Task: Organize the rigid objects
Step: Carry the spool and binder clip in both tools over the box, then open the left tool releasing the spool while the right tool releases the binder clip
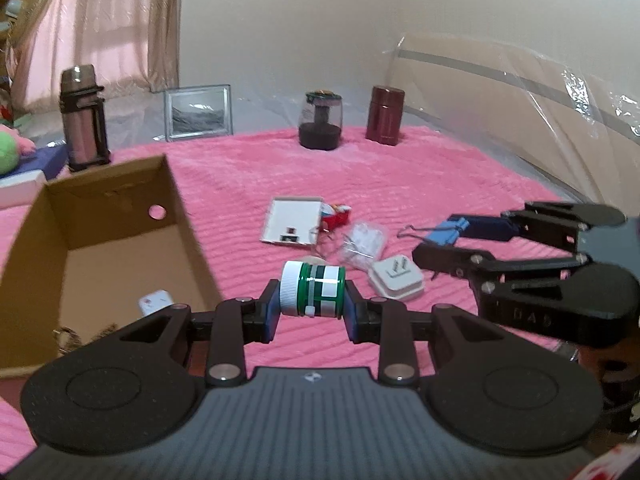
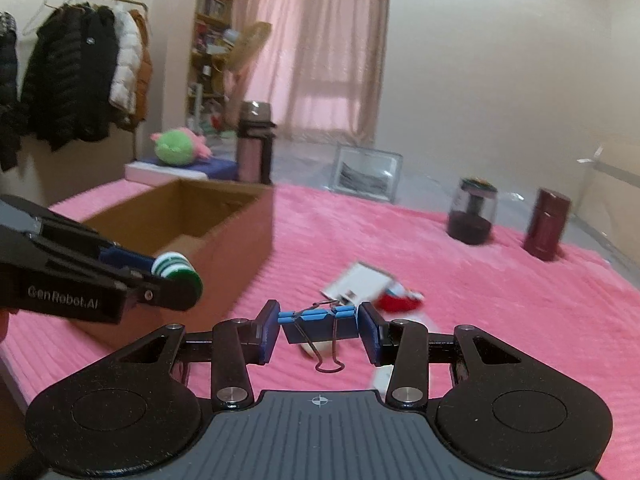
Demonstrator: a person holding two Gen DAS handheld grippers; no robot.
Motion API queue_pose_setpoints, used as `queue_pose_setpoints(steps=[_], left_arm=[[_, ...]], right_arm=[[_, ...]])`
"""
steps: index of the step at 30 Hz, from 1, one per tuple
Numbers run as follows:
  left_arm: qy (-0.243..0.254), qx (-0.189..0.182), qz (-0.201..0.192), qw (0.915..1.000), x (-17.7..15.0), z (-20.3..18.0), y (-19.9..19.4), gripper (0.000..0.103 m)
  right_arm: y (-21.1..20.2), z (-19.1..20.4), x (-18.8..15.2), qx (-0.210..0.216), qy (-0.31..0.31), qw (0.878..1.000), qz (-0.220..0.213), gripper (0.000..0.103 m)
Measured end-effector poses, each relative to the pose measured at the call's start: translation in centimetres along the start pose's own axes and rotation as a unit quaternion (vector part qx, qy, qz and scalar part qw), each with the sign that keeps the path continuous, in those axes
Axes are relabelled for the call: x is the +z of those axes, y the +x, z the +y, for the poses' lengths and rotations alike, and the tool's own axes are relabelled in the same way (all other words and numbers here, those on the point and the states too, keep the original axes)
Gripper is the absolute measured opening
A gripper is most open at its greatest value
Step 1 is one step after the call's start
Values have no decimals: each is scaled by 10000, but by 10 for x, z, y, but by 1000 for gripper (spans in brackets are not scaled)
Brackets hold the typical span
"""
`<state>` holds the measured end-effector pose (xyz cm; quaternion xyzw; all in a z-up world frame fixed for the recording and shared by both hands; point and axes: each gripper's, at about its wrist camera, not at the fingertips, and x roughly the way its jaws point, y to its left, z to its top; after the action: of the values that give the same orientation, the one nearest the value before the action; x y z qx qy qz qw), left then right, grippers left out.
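Where lettering shows: left gripper [image 2: 176, 276] side reads "GenRobot.AI".

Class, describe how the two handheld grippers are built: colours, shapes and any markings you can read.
Both the left gripper and right gripper are matte black, with blue pads on the fingertips, silver pivot screws, rounded disc-like shoulders and a ribbed grey base. The left one's side reads "GenRobot.AI". No cables show.

A pink ribbed blanket [image 1: 420, 184] covers the surface. In the right wrist view, dark and white jackets [image 2: 76, 76] hang on a rail at ten o'clock, a green plush toy [image 2: 176, 148] lies below, and pink sheer curtains [image 2: 320, 48] hang at twelve o'clock beside a cluttered wooden bookshelf [image 2: 210, 40].
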<state>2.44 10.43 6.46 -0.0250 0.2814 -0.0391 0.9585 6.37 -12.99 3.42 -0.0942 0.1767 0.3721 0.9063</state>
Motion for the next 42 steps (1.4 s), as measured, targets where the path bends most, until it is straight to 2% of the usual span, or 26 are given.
queue_pose_setpoints(steps=[9, 14, 19, 27, 30, 34, 42], left_arm=[[54, 572, 11, 9983, 18, 71, -31, 27], [131, 843, 227, 9961, 23, 113, -31, 27], [122, 786, 667, 9946, 19, 152, -13, 27], [258, 693, 1146, 9907, 6, 182, 15, 27], [346, 619, 1286, 9892, 3, 187, 25, 27], [427, 540, 1410, 9876, 1, 192, 34, 27], [461, 469, 1510, 9863, -4, 199, 41, 27]], right_arm=[[38, 37, 57, 984, -130, 9949, -201, 39], [73, 60, 82, 1418, -182, 9897, 46, 39], [113, 88, 97, 1867, -403, 9809, 373, 39], [177, 119, 99, 2181, -762, 9651, 1229, 39], [196, 126, 95, 2179, -858, 9607, 1493, 39], [212, 133, 90, 2291, -921, 9534, 1732, 39], [228, 137, 81, 2308, -946, 9489, 1934, 39]])
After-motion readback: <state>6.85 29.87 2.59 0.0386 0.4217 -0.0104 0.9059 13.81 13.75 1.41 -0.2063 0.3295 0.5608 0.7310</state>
